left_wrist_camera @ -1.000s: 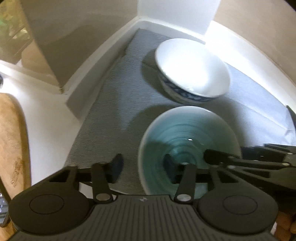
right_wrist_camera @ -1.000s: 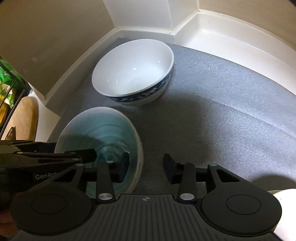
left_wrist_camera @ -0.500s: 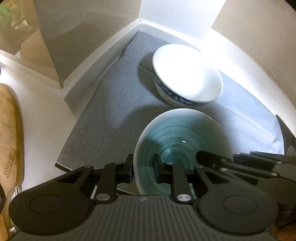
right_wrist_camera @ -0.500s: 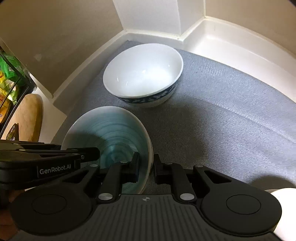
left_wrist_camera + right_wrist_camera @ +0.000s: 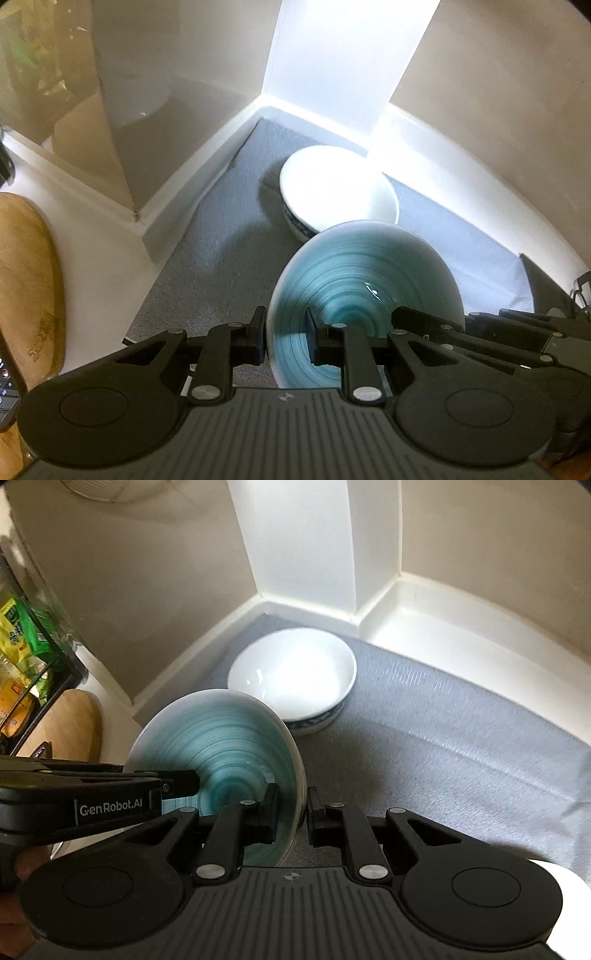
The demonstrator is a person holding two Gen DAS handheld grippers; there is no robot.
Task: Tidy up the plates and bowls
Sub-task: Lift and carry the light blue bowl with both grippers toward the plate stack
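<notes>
A teal bowl (image 5: 365,280) with ringed glaze hangs above the grey mat (image 5: 221,258), held from both sides. My left gripper (image 5: 286,338) is shut on its left rim, and my right gripper (image 5: 291,818) is shut on its right rim. In the right wrist view the teal bowl (image 5: 221,746) sits left of centre, with the left gripper (image 5: 177,784) reaching in from the left. A white bowl (image 5: 340,192) with a blue band stands on the mat just beyond, in the corner. The white bowl (image 5: 291,679) is upright and empty.
The mat (image 5: 443,738) lies on a white counter with a raised edge (image 5: 424,620) and walls close behind. A wooden board (image 5: 26,288) lies at the left. A rack with green packets (image 5: 22,646) stands at far left. A white object (image 5: 569,908) shows at the bottom right.
Both grippers closed on the teal bowl's rim, one on each side. They then lifted it off the mat, and it now overlaps the white bowl in view.
</notes>
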